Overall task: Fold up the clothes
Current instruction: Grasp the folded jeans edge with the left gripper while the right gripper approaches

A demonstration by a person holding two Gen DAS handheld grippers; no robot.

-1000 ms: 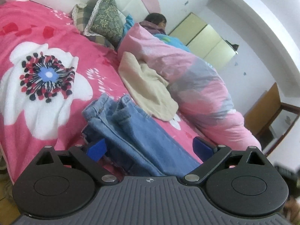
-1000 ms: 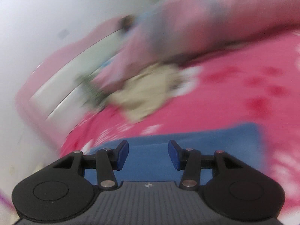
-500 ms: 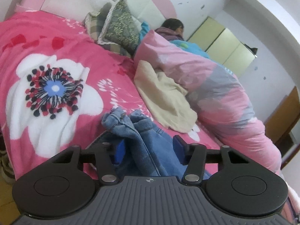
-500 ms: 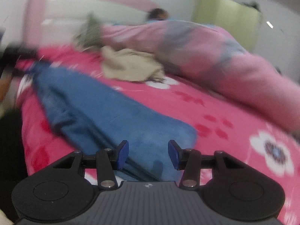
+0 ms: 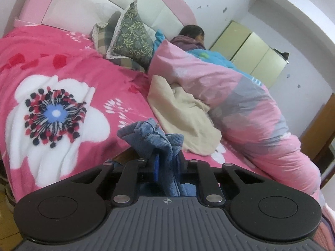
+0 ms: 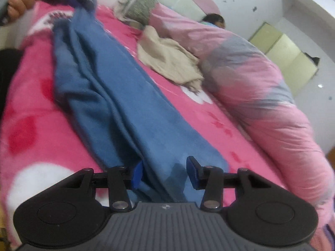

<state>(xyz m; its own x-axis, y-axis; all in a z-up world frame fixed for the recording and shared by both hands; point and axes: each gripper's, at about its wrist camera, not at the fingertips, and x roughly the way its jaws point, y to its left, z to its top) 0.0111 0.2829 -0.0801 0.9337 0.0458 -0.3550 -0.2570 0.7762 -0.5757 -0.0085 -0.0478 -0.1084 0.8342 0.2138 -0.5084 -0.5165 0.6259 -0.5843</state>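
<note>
Pinching bunched jeans (image 5: 165,146), left gripper (image 5: 166,167) jaws just closed; right gripper (image 6: 163,172) half-spread astride the hem; bed (image 5: 62,67) bare toward headboard

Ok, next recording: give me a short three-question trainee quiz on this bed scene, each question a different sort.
1. True or false: the left hand-held gripper is shut on a bunched end of the blue jeans.
2. Multiple choice: the right hand-held gripper is A) clamped on the beige garment, B) open with the jeans' other end between its fingers, C) holding a pillow.
3. Fill in: the beige garment lies against the rolled pink ____.

Key
1. True; its jaws have just been closing on the denim.
2. B.
3. Quilt.
</note>
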